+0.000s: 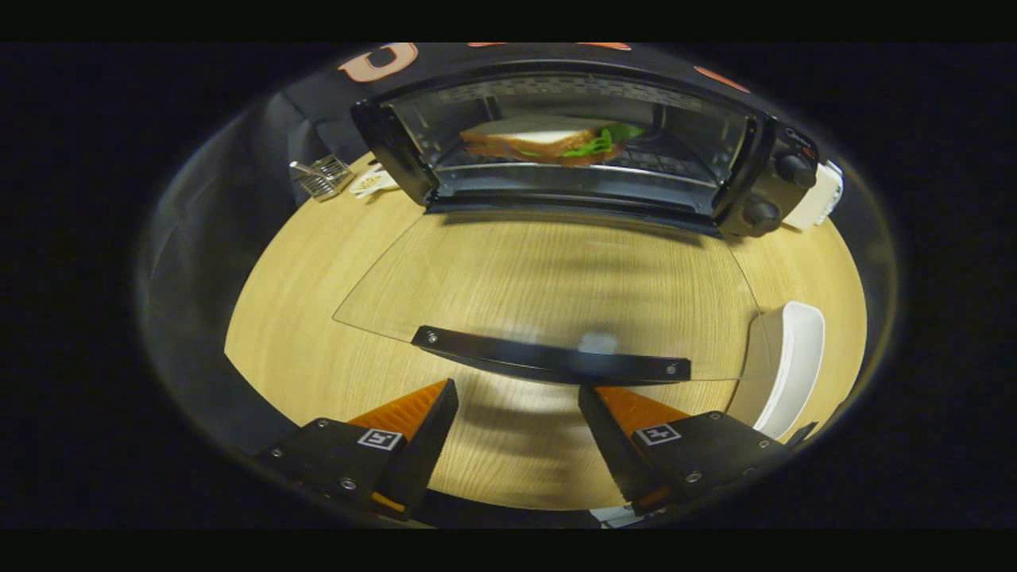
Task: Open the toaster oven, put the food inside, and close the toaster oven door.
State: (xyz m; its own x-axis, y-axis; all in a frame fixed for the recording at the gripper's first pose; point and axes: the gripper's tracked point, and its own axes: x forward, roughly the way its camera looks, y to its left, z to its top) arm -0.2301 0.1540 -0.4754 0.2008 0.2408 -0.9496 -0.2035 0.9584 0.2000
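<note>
I see my gripper with its two fingers spread wide apart, nothing between them but bare table. It has hold of nothing. Just ahead of the fingertips lies the dark handle bar of the toaster oven door, which is folded all the way down, its glass pane lying flat and level over the wooden table so the grain shows through it. The handle sits between the two fingertips' line and the oven, close to them but not touching that I can make out.

Beyond the door stands the toaster oven, open at the front. The sandwich rests inside on the rack, white bread on top with green leaf poking out at its side. Two knobs sit on the oven's right panel.

To the right of the door, near my right finger, lies a white dish. Left of the oven I see a small wire rack and a pale item beside it that I cannot identify.
</note>
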